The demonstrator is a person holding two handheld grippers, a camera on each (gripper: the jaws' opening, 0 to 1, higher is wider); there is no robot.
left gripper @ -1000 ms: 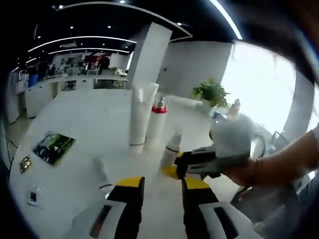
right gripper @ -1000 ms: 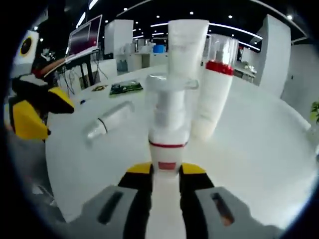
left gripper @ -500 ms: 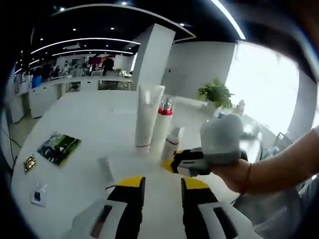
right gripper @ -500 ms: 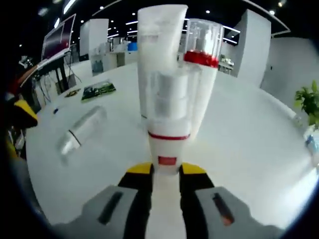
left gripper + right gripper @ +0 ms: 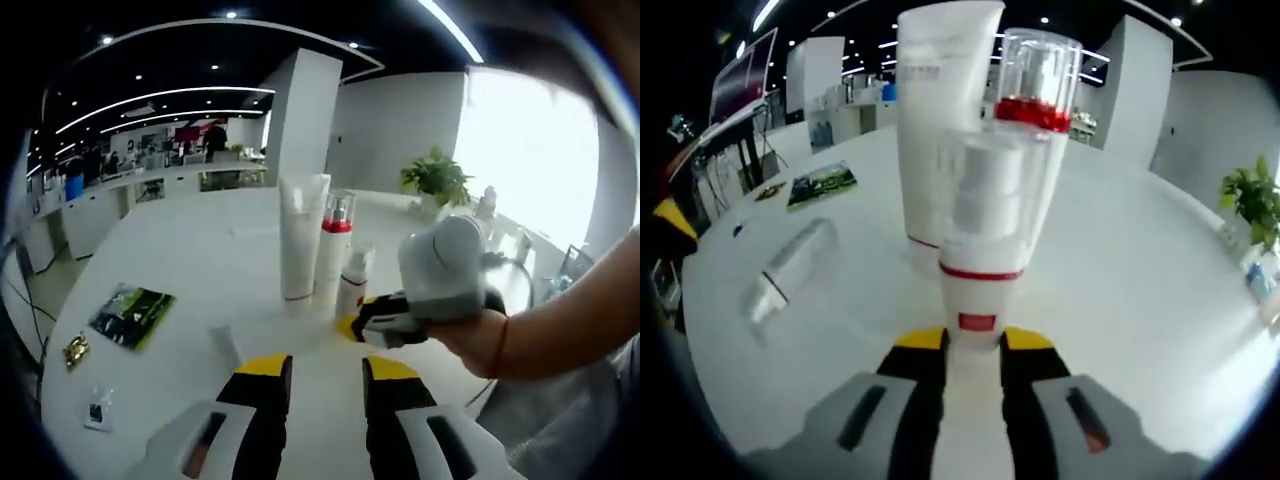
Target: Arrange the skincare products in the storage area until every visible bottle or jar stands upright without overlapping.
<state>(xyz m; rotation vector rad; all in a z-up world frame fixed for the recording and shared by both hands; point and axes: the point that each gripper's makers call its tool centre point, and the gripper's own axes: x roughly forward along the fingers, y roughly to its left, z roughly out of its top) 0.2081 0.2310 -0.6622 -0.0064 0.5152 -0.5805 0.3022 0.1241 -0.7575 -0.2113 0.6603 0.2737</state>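
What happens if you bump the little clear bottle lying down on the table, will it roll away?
Probably yes. The clear bottle lies on its side on the smooth white table, and it looks round, so a nudge across it would likely roll it. It seems small and light, so it may also skid. Nothing stands right beside it to stop it.

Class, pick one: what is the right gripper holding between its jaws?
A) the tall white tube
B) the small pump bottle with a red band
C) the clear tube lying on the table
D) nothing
B: in the right gripper view the right gripper is shut on the small pump bottle, held upright.
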